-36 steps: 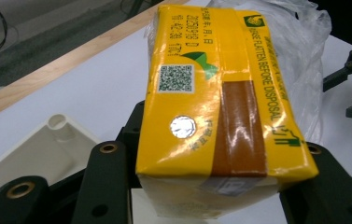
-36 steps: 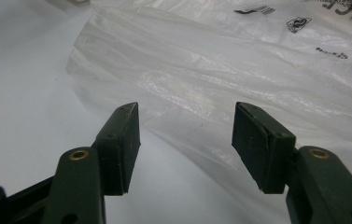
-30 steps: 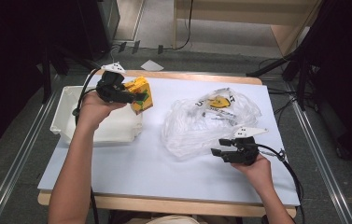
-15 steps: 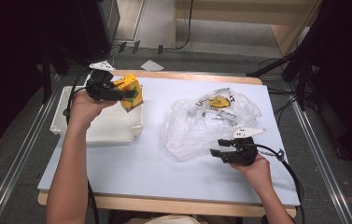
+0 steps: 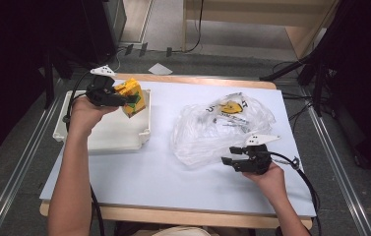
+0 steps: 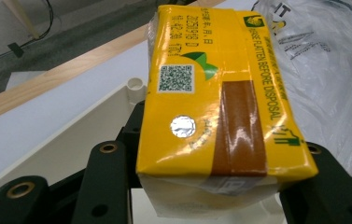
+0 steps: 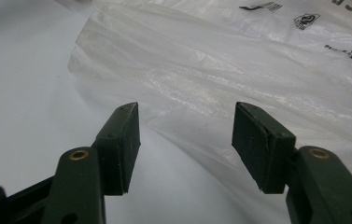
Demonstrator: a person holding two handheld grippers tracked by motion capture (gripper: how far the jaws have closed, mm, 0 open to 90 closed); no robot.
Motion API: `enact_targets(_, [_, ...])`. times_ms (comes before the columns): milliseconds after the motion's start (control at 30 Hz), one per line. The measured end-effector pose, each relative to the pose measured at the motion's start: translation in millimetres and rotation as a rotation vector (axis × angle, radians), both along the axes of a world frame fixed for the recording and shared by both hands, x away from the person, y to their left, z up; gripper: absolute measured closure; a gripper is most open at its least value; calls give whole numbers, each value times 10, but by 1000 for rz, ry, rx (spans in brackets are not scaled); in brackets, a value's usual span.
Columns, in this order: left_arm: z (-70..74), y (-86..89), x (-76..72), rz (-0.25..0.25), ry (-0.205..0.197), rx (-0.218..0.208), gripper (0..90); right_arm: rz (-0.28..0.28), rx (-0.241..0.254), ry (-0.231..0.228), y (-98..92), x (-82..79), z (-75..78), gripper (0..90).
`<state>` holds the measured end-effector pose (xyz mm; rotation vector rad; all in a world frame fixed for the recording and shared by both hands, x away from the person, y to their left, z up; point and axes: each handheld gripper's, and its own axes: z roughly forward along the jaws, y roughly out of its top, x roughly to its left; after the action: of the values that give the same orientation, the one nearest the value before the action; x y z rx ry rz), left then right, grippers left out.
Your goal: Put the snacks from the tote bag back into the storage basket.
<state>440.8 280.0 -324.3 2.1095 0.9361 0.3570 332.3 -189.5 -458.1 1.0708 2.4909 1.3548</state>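
Yellow carton (image 6: 220,93), a small drink box with a foil straw spot and a brown band on its upper face, sits clamped between the left tongs (image 5: 111,97), whose jaws press on its two sides. In the high view the carton (image 5: 131,97) hangs in the air over the far right corner of a white tray (image 5: 99,142), which lies on the table (image 5: 148,182) near its left edge. It is tilted, not level, and touches neither tray nor table.

Right tongs (image 7: 185,140) stand spread and empty, low over the table just beside the near edge of a crumpled clear plastic bag (image 5: 212,135) in the right half. Inside the bag something yellow (image 5: 232,105) shows near its far side.

Risk, as I judge it: the carton is glossy and held only by its sides, so a loosening of the squeeze could let it slide out and strike the tray rim. Pressing harder may dent the soft box. The bag is light, and a careless pinch could drag it whole.
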Motion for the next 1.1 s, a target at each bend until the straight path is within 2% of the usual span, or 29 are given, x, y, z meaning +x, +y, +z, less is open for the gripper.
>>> enact_targets(267, [-64,90,40,28,12,5,528,1,-1,1,2,0,-1,431])
enact_targets(400, [-107,124,64,26,-5,7,527,1,-4,7,5,0,-5,431])
enact_targets(667, [-231,186,145,59,17,12,528,3,-6,6,10,3,-12,431])
enact_targets(800, [-302,173,186,65,29,14,527,3,-6,8,10,3,-13,431])
enact_targets(933, [-373,129,230,60,41,44,527,3,-6,6,11,2,-13,431])
enact_targets(1100, [-459,93,268,73,53,36,527,4,-6,7,12,1,-14,431])
